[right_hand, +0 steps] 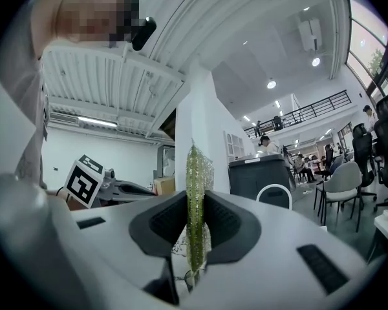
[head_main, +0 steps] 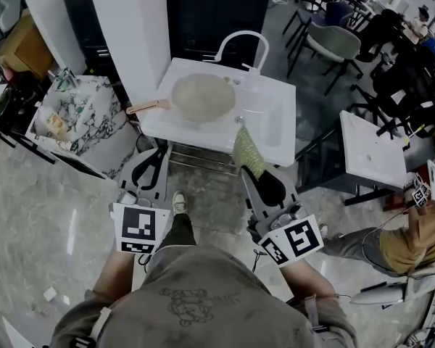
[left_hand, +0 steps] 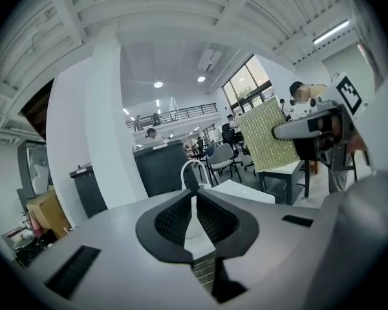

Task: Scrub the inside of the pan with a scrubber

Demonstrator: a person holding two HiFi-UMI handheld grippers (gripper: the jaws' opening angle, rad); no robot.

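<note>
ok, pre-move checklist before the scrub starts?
1. Scrubber gripped: ok. The right gripper is shut on it, and the pad stands edge-on between the jaws.
2. Left gripper free to steady the pan: ok. It is shut with nothing between the jaws.
3. Pan placed: ok. It lies open side up on the white sink unit, handle out to the left.
4. Pan inside clear: ok, nothing shows in it.
5. Grippers at the pan: not ok. Both are short of the sink unit, with floor between.
6. Faucet running: cannot tell.

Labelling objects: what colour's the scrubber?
Scrubber: yellow-green, fine dotted weave. Best in left gripper view.
</note>
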